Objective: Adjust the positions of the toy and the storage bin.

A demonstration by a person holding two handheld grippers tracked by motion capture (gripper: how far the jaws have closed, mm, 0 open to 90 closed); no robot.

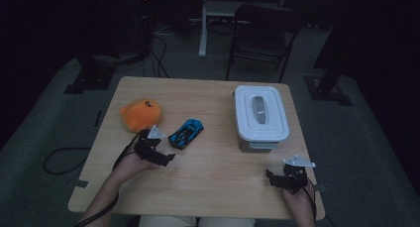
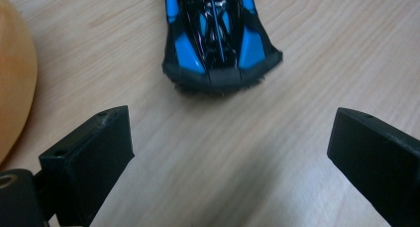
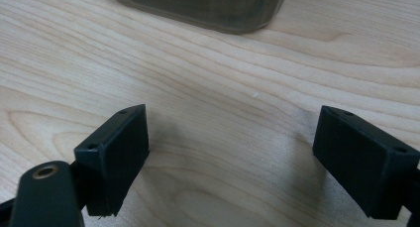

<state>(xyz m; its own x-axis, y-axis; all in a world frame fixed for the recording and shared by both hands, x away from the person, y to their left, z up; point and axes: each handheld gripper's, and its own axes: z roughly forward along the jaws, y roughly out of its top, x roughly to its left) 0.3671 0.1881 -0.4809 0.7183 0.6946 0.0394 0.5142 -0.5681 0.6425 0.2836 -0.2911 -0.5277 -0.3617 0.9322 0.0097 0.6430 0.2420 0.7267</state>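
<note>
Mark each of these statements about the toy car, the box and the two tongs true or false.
1. The left tongs are open, with the blue toy car just ahead. True.
2. The toy car is gripped. False: it lies free on the table.
3. The lidded box is closed. True.
4. The orange plush sits on the box. False: it lies on the table left of the car.
5. The right tongs are open. True.
</note>
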